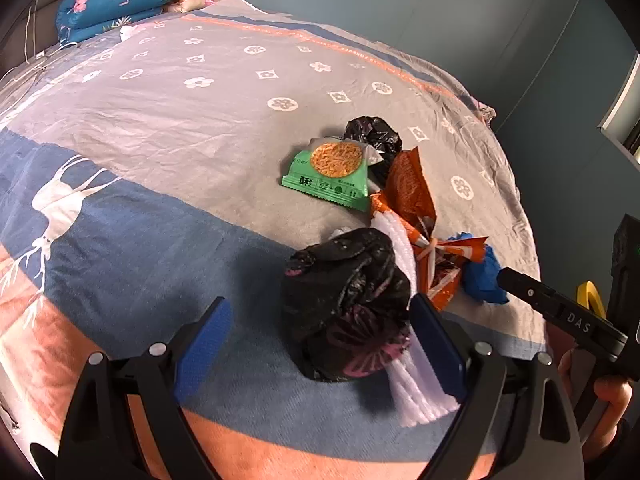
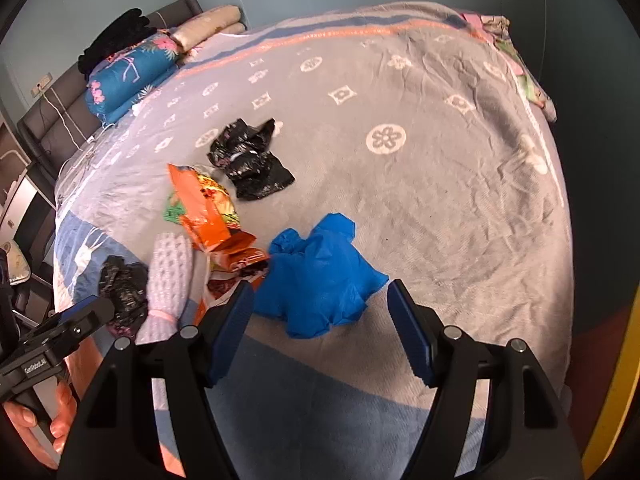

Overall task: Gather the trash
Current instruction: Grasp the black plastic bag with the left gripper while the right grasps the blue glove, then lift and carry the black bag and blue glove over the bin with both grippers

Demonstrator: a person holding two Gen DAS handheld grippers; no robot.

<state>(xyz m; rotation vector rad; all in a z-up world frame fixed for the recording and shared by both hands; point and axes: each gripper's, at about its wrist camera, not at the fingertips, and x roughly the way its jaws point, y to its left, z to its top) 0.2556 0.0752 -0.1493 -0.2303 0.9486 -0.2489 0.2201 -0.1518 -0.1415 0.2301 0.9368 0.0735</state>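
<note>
Now, left gripper (image 1: 320, 344): jaws wide apart, low centre of the left view, black bag (image 1: 346, 304) between the pads, nothing clamped.
Right gripper (image 2: 320, 328): jaws wide apart, low centre of the right view, blue wad (image 2: 320, 276) just ahead.
Trash: clustered mid-frame on the bed (image 1: 180, 120); green packet (image 1: 330, 174), orange wrapper (image 1: 412, 196), white foam net (image 1: 404, 256), second black bag (image 2: 250, 158) farther up.
Pillows (image 1: 108, 0): upper left.
</note>
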